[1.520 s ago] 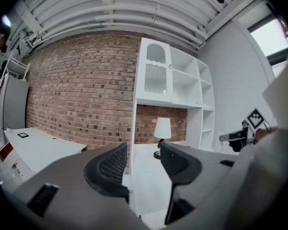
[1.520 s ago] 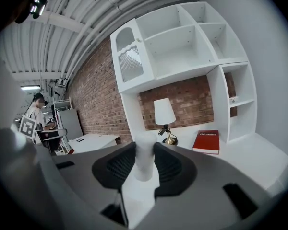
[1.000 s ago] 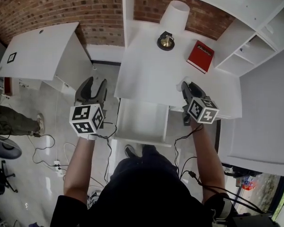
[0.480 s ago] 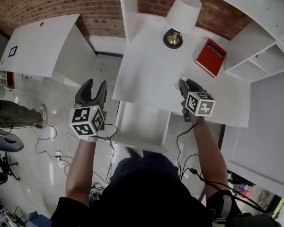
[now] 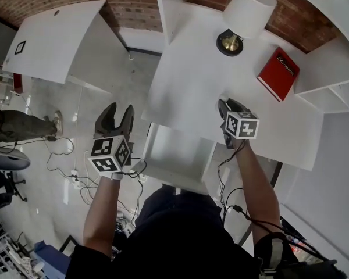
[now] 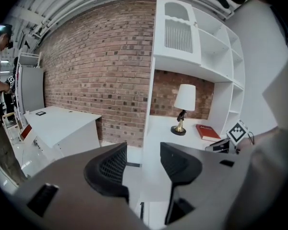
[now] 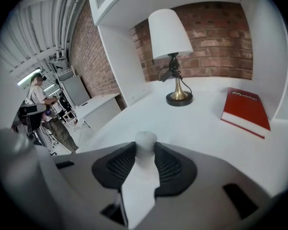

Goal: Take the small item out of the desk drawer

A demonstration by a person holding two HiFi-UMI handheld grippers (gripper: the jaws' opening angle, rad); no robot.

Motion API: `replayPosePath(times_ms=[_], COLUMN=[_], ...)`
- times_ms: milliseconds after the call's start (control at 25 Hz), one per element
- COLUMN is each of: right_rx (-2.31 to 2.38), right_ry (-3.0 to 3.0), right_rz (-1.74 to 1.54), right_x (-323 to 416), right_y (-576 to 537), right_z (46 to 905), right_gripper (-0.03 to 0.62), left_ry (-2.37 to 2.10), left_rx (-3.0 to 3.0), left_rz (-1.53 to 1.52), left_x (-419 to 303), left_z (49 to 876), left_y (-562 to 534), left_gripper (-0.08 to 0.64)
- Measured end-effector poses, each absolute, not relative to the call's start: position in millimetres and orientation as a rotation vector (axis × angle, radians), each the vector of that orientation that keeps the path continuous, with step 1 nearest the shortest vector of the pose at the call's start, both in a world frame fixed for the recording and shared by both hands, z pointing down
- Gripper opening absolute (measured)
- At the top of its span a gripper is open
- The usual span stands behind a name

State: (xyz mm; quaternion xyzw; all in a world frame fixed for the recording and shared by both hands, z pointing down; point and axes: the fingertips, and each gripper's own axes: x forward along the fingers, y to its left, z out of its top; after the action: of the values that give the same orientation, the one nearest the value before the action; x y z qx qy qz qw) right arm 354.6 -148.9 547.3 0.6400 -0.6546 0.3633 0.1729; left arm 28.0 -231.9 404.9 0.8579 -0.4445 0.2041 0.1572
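Above the front part of the white desk (image 5: pixel 192 92), at about 1 o'clock from the open drawer (image 5: pixel 179 153), the right gripper (image 5: pixel 225 106) is closed on a small white item (image 7: pixel 145 142). Its jaws stand partly apart, and both ribbed pads press on the narrow neck of the item. The round top of the item comes out past the fingertips, and its wider lower part runs back between the jaws. So the item is outside the drawer, over the desk top. The drawer is pulled out toward the person.

The left gripper (image 5: pixel 117 114) is at 9 o'clock from the drawer, beside the desk and over the grey floor (image 5: pixel 75 121). Its jaws are wide apart and nothing is between them.

At 12 o'clock from the right gripper a lamp (image 5: pixel 247 10) with a white shade stands on the desk. A red book (image 5: pixel 278 73) lies at 2 o'clock, well apart from both grippers.
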Motion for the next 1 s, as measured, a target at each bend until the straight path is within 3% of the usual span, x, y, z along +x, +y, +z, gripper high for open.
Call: replayPosePath(times_ms=[400, 680, 1000], right_rx=[1.718, 1.748, 1.903], right_ry=[-1.866, -1.895, -1.952], right_rz=[1.056, 1.055, 0.880], right_x=[349, 349, 360], right_y=[-180, -185, -180], right_z=[578, 578, 528], right_gripper=[0.130, 0.176, 0.166], left_ry=[-1.302, -1.300, -1.316], left_rx=[2.396, 2.372, 2.408], left_rz=[0.622, 0.636, 0.585], left_x=[28, 29, 37], left_z=[427, 440, 423], left_y=[-238, -238, -246], left_gripper=[0.215, 0.215, 0.215])
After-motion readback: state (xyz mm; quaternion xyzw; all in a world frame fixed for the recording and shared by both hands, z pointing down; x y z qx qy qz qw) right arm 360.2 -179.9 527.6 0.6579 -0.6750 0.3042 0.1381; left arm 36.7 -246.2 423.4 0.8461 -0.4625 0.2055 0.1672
